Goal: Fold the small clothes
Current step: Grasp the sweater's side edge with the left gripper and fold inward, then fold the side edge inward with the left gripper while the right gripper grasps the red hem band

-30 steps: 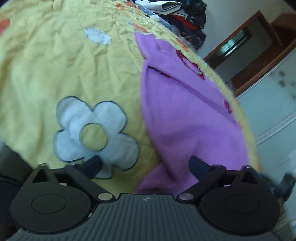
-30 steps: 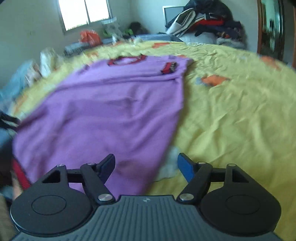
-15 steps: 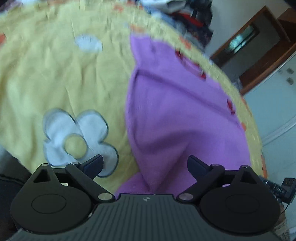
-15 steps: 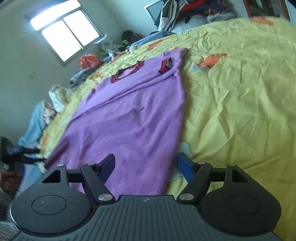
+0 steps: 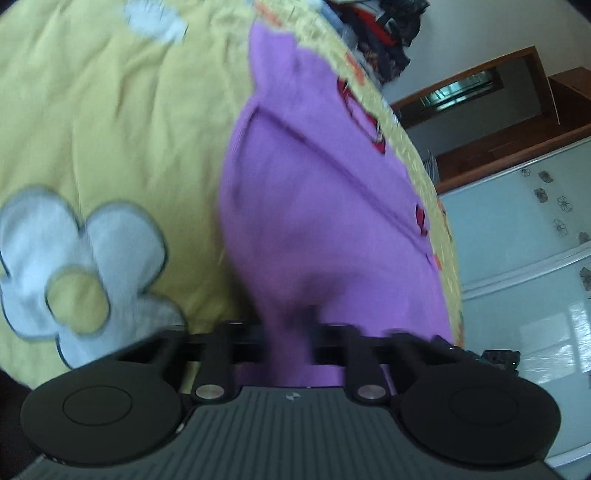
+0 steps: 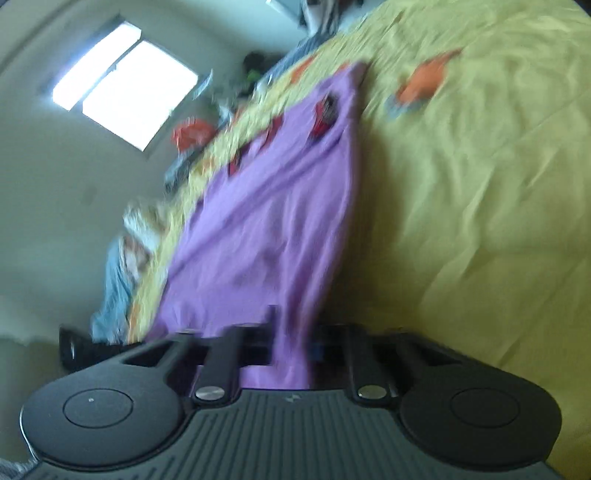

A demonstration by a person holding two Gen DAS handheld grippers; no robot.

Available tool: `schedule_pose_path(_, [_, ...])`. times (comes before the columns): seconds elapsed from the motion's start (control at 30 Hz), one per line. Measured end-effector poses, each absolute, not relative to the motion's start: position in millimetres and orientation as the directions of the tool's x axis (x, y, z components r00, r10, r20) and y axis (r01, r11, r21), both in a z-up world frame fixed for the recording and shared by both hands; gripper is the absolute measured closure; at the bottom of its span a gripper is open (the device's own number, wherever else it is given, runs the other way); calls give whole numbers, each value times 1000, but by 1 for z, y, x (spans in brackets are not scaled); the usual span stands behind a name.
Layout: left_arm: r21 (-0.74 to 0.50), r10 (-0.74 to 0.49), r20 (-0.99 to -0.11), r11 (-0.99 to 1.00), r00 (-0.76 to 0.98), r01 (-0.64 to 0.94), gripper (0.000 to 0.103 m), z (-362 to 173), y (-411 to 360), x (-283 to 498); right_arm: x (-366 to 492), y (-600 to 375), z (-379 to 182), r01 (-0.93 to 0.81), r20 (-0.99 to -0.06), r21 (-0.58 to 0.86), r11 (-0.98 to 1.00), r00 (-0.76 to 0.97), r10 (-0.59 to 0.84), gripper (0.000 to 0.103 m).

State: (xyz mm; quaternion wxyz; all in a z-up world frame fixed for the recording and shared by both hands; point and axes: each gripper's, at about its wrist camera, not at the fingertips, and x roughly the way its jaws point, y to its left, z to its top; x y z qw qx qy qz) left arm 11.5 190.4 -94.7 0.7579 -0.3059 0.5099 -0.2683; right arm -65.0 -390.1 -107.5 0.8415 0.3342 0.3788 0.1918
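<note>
A purple shirt [image 5: 317,206] with red trim lies spread on a yellow bedsheet [image 5: 110,122]. My left gripper [image 5: 291,332] is shut on the shirt's near hem, and the cloth bunches up between its jaws. In the right wrist view the same purple shirt [image 6: 266,221] stretches away toward its red collar. My right gripper [image 6: 291,332] is shut on the hem at the other near corner. Both views are blurred by motion.
The bedsheet [image 6: 480,184] has a white flower patch [image 5: 85,266] to the left of the shirt and an orange patch [image 6: 424,85] at the far right. Piled clothes [image 5: 384,33] sit at the bed's far end. A window [image 6: 122,85] and clutter [image 6: 192,133] lie beyond the left edge.
Both grippers were open over the shirt's near hem and have now shut on it. Both views have tilted and moved closer to the cloth.
</note>
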Motion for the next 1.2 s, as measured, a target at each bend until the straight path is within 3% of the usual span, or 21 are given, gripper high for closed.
schedule_pose_path(0.07, [-748,-737,-583,651,340,128,99,-95,190,8,-74,-385,-101,-86,-485,705,704,667,567,99])
schedule_pose_path(0.27, [-759,-753,-500,619,428,203,101,-71,196,18,-92,-399,-71,-180,-289,762,622,765,575,100])
schedule_pose_path(0.53, [-772,-726,-455,610,517,178,101,-70,203,68,-58,-424,-57,-190,-243,737,649,821,516,99])
schedule_pose_path(0.67, [-781,-693,-497,619,521,79,100,-97,218,91,-34,-431,-73,-85,-371,676,732,819,437,99])
schedule_pose_path(0.73, [-824,-717,-466,565,518,41,100,-105,229,87,-27,-434,-85,-42,-430,661,749,797,425,96])
schedule_pose_path(0.8, [-804,-714,-469,589,520,85,97,-94,229,71,-34,-437,-92,-20,-440,689,725,783,440,94])
schedule_pose_path(0.83, [-789,-717,-481,605,504,107,94,-90,226,62,-41,-435,-91,-33,-442,679,733,779,445,89])
schedule_pose_path(0.9, [-791,-739,-482,598,471,130,77,-87,226,42,-56,-434,-93,-48,-430,701,712,767,475,67])
schedule_pose_path(0.93, [-786,-740,-489,603,462,134,66,-87,225,31,-64,-434,-95,-53,-421,715,697,764,489,39])
schedule_pose_path(0.97, [-787,-746,-491,601,449,137,61,-88,225,21,-73,-432,-97,-66,-411,723,687,759,505,24])
schedule_pose_path(1.2, [-870,-824,-405,481,396,109,59,-116,227,-27,-120,-409,-96,-109,-395,732,673,737,548,24])
